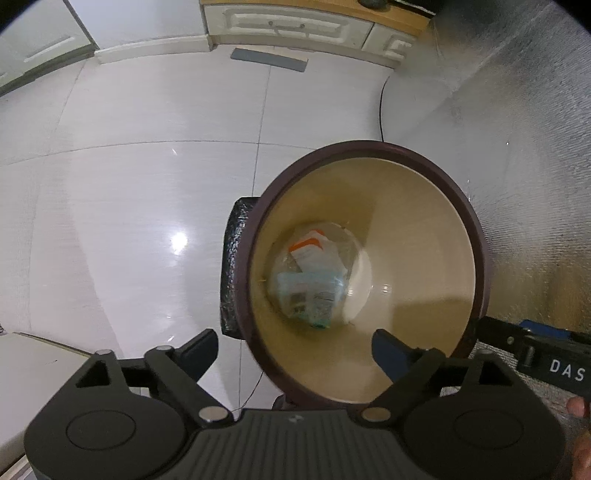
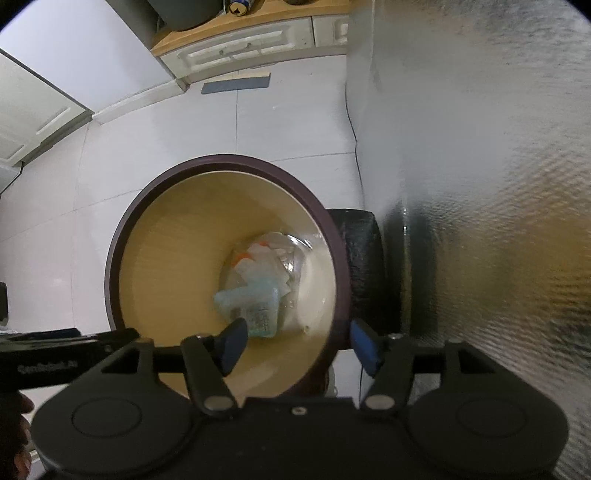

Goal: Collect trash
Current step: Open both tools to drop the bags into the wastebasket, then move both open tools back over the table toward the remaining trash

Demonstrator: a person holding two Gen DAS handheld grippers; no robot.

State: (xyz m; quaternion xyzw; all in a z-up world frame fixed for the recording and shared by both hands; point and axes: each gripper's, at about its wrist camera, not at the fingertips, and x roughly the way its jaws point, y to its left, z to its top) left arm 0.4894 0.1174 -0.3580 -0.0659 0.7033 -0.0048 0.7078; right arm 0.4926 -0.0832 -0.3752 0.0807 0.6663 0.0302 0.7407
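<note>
A round trash bin with a dark purple rim (image 1: 369, 147) and a cream inside stands on the floor; it also shows in the right wrist view (image 2: 229, 160). At its bottom lie a teal packet (image 1: 310, 291) and white-and-orange wrappers (image 1: 314, 247), which also show in the right wrist view as the packet (image 2: 251, 306) and wrappers (image 2: 258, 254). My left gripper (image 1: 295, 350) is open and empty above the bin's near rim. My right gripper (image 2: 297, 343) is open and empty, straddling the bin's right rim. The other gripper's body shows at each view's edge.
A black wheel-like object (image 1: 234, 266) stands against the bin. A silver textured surface (image 2: 480, 184) rises at the right. White tile floor (image 1: 147, 184) stretches ahead to a cream cabinet (image 1: 288, 26) and a grey mat (image 1: 269, 61). A thin black cable (image 2: 352, 122) runs along the floor.
</note>
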